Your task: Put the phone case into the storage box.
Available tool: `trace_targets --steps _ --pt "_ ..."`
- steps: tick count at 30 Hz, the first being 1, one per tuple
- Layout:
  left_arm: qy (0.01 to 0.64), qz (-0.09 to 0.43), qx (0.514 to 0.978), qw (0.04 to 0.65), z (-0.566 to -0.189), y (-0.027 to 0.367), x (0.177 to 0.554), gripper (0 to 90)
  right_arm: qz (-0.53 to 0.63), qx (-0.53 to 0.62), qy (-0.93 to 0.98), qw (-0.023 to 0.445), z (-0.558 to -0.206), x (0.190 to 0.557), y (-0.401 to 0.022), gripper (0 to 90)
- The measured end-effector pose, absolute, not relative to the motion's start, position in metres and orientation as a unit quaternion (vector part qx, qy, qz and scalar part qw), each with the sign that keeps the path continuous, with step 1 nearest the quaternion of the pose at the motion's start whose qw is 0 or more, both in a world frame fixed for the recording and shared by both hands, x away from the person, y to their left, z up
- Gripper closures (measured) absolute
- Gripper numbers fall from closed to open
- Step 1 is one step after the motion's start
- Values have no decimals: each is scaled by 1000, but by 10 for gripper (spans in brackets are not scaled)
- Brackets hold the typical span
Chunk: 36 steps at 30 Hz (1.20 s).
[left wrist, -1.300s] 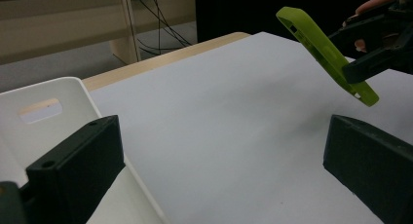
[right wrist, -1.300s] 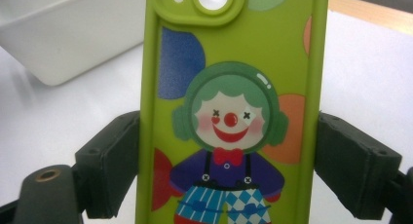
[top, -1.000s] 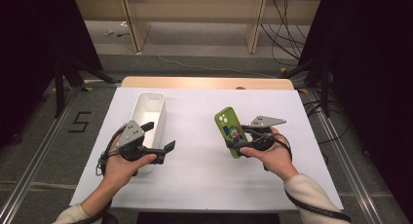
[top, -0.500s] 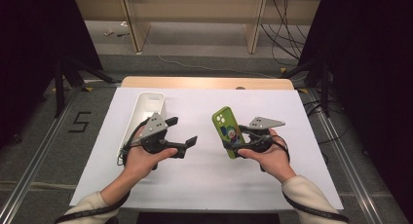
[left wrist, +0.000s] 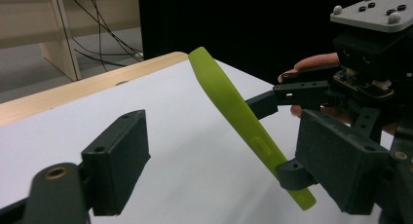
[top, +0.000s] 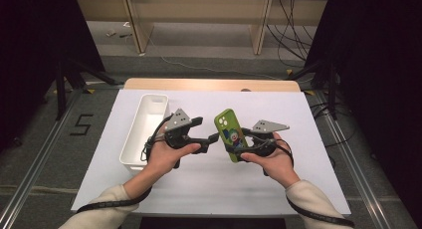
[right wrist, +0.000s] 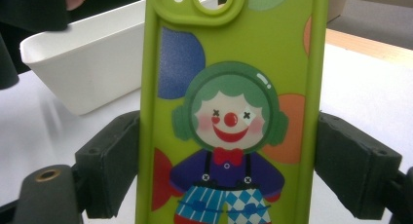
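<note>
A lime-green phone case (top: 226, 124) with a clown picture (right wrist: 229, 121) stands tilted up above the white table sheet. My right gripper (top: 239, 145) is shut on its two long edges, and both of its jaws press the sides in the right gripper view (right wrist: 229, 175). My left gripper (top: 206, 129) points right at the case from the other side. Its jaws have just been closing. In the left gripper view (left wrist: 226, 156) the case (left wrist: 234, 107) shows edge-on between those jaws, close to the right one and well clear of the left, so no pad presses it.
A long white bin (top: 139, 134) lies at the left of the sheet, just behind my left hand, and also appears in the right gripper view (right wrist: 92, 63). The wooden table edge (top: 209, 84) runs along the far side. Bare white sheet (top: 308, 124) lies to the right.
My left hand has moved right, from beside the bin up to the phone case, and its jaws have narrowed. The right hand and the case have stayed put.
</note>
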<state>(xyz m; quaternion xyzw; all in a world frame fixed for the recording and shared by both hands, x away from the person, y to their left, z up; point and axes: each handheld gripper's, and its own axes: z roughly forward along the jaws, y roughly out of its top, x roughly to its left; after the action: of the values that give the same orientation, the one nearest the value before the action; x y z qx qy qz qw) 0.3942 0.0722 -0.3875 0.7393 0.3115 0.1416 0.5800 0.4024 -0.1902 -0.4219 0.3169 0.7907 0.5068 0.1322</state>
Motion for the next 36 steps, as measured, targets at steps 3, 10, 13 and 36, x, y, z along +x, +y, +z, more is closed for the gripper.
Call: trace_targets --steps 3,10,13,36 --pt "316 133 738 581 -389 68 396 208 507 316 791 132 -422 402 -189 168" --pt "331 113 735 581 -395 59 401 251 508 314 791 133 -422 401 -187 168" --pt "336 109 734 579 -396 56 402 273 509 312 791 133 -422 401 -185 168" --pt "350 92 737 571 -401 41 406 443 513 310 789 137 -421 400 -183 168"
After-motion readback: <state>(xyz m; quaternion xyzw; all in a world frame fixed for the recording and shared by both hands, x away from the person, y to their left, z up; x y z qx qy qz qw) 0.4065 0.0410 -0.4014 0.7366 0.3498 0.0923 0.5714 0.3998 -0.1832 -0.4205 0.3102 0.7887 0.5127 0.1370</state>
